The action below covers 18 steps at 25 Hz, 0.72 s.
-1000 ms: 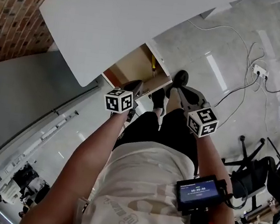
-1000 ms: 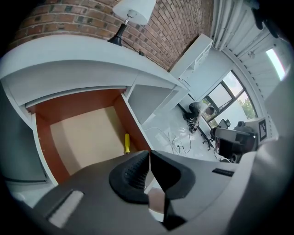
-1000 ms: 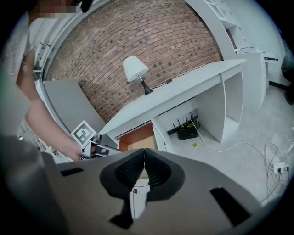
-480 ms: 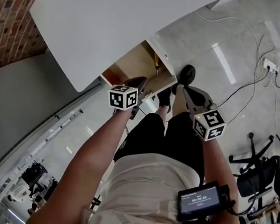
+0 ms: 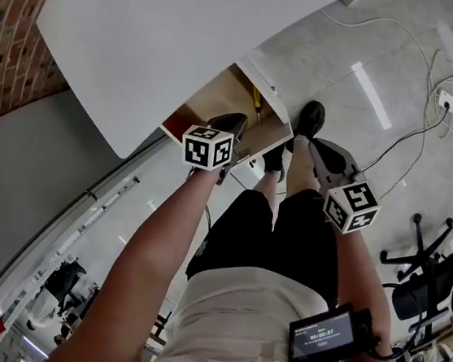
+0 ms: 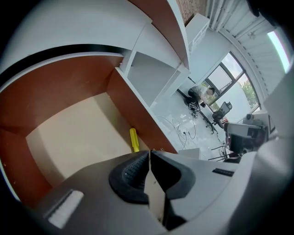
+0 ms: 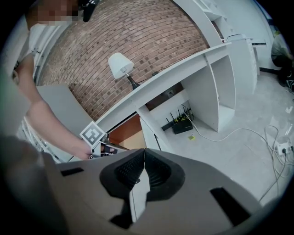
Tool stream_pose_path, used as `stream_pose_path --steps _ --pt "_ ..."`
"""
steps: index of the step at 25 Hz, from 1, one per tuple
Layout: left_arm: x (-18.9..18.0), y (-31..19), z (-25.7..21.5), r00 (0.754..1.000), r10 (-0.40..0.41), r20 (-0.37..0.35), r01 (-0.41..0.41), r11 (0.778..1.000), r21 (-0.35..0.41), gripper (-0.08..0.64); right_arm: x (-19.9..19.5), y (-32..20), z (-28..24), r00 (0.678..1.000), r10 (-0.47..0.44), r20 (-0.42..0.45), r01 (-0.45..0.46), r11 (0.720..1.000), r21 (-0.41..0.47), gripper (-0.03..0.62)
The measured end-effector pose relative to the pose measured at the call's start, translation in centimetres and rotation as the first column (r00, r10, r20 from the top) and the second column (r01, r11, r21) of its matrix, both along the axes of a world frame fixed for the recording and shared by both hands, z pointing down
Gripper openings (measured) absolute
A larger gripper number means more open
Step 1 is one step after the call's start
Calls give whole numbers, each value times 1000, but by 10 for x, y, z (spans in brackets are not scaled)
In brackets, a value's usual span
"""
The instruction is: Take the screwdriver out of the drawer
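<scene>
Your head view is evenly bright and sharp, with white streaks of glare on the glossy floor (image 5: 368,91) at the upper right. Both your gripper views bend hard toward the edges and fall to black in the corners. In your left gripper view daylight washes out the windows (image 6: 229,78) at the upper right. The drawer (image 6: 69,137) sits in soft shadow, and the close foreground is slightly soft.

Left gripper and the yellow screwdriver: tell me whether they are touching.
Apart. The left gripper view shows the left gripper shut and empty above the drawer, the yellow screwdriver lying on its floor beyond.
</scene>
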State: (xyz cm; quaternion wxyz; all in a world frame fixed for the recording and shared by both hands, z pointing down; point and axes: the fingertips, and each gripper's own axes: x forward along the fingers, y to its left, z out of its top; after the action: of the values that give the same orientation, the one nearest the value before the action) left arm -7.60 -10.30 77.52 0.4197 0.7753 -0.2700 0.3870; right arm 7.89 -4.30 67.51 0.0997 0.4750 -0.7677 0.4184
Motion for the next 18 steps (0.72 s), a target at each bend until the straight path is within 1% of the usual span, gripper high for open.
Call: stream_pose_path --steps 6,11,18 --pt "1 -5 23 999 30 28 -29 1000 -9 14 -5 4 8 1000 12 13 -12 1000 -14 6" --pt "8 -8 39 997 49 53 -49 999 -9 15 -1 7 15 1000 13 15 -13 1000 -26 6" --pt "12 -14 52 996 53 78 -52 999 -11 18 5 13 21 1000 18 11 -17 999 -47 6"
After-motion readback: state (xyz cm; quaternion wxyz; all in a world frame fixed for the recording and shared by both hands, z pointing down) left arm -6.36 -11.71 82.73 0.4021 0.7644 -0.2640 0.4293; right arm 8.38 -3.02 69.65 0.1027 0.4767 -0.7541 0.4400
